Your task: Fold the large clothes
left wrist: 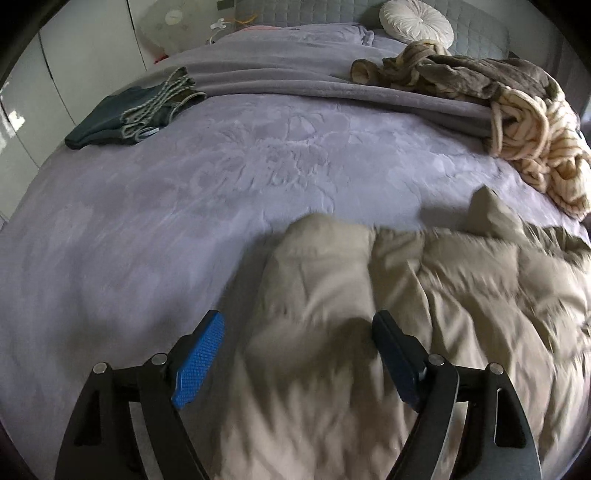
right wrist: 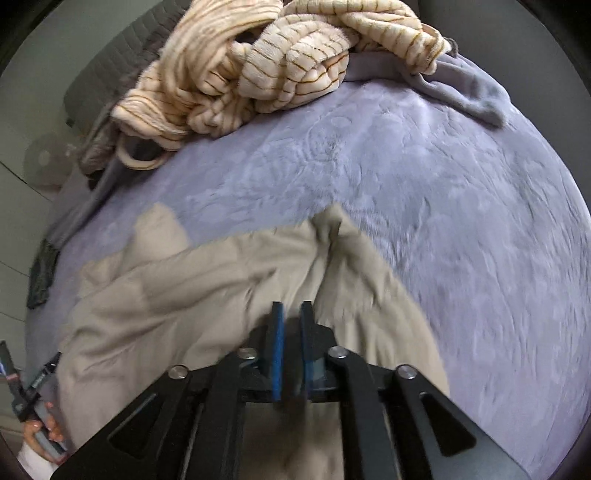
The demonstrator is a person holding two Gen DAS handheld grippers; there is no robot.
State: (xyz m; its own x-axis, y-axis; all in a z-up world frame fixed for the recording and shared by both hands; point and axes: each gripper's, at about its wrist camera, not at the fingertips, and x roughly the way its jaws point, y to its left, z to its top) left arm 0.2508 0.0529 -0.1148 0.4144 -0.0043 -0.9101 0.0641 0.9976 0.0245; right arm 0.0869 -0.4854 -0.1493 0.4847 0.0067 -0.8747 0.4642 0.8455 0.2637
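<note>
A beige garment (left wrist: 406, 295) lies crumpled on the lavender bed cover (left wrist: 184, 221), at the near right in the left wrist view. My left gripper (left wrist: 299, 321) is open, its blue pads on either side of the garment's left edge, holding nothing. In the right wrist view the beige garment (right wrist: 207, 280) spreads over the near left of the bed. My right gripper (right wrist: 291, 308) is nearly shut above the cloth, a narrow gap between its pads; whether cloth is pinched there is hidden. The picture is blurred by motion.
A striped cream fleece garment (left wrist: 535, 147) is heaped at the far right, also in the right wrist view (right wrist: 258, 74). A folded dark garment (left wrist: 122, 114) lies far left. A round white cushion (left wrist: 415, 20) rests by the headboard. A hand holding the other gripper (right wrist: 40, 432) shows bottom left.
</note>
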